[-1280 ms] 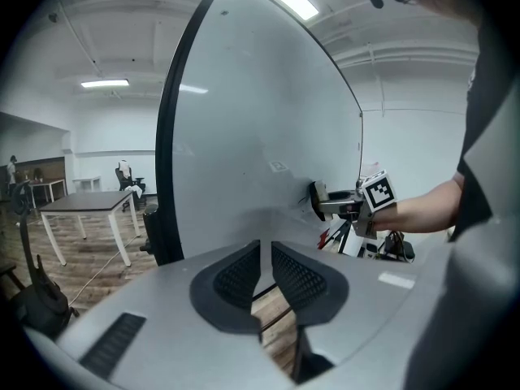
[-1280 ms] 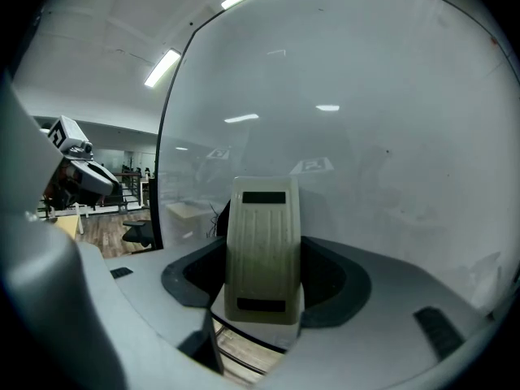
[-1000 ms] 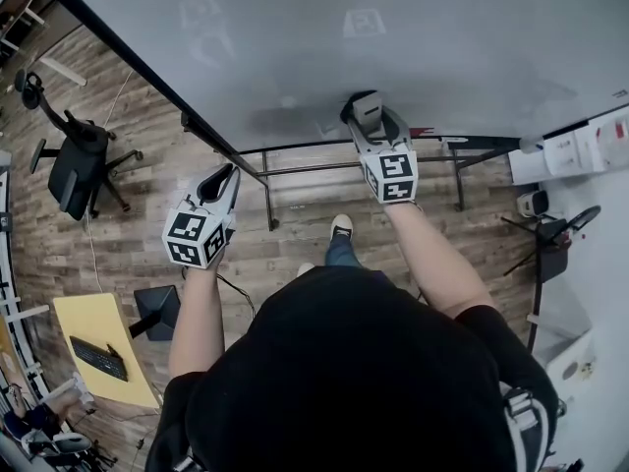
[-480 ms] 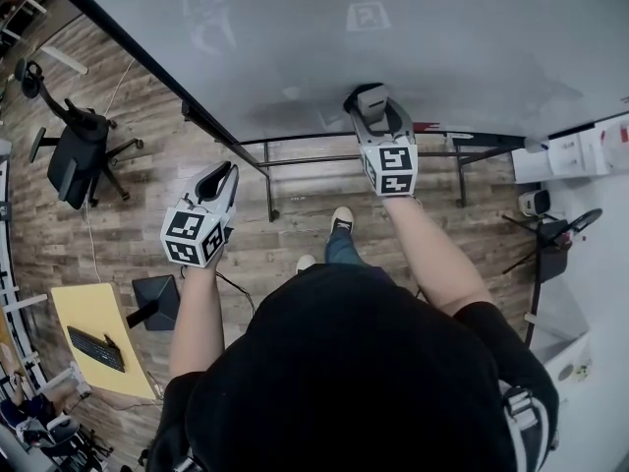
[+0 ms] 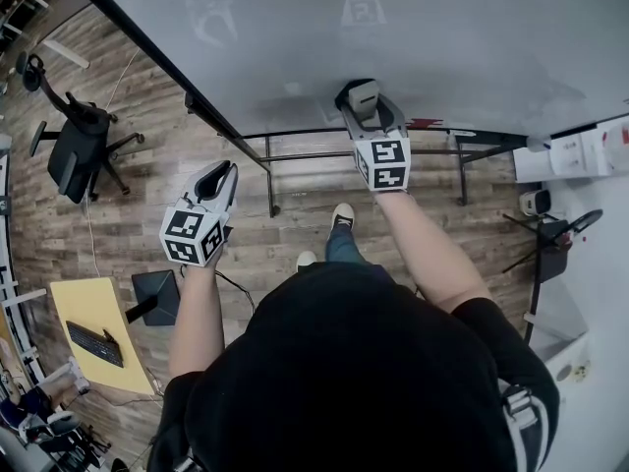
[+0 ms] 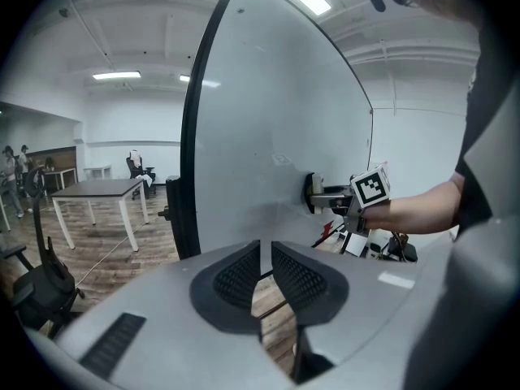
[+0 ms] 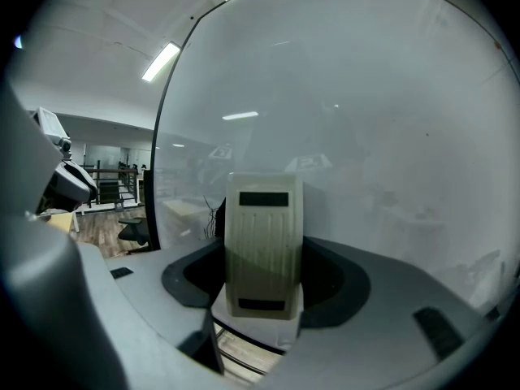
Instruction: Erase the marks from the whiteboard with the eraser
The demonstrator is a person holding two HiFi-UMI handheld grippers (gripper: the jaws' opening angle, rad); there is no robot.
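Erasing step in hand. Right gripper (image 5: 363, 104) had its fingers closed on the eraser (image 7: 262, 242), a pale ribbed block gripped across its width. In the left gripper view its far face appeared to lie against the whiteboard (image 5: 472, 28), low on the board, near the bottom edge. Contact judged from that side-on view only, since the head view could not confirm it. Left gripper (image 5: 224, 173) hung off the whiteboard's left edge, clear of the surface. Its fingers were drawn close, with a thin slit between them and nothing in it, so it took no part in the work. Two faint marks showed higher on the whiteboard: a boxed mark (image 5: 364, 12) straight above the eraser, and a paler scribble (image 5: 210, 18) further toward the board's left edge. The surface round the eraser looked grey and smudged, not sharply written. Judgement: lower zone largely wiped, upper marks not yet reached. The next move calls for carrying the eraser up the whiteboard to the boxed mark, pad flat and pressed evenly, then across to the scribble. Risk: tilting the block would lift one edge and leave streaks.
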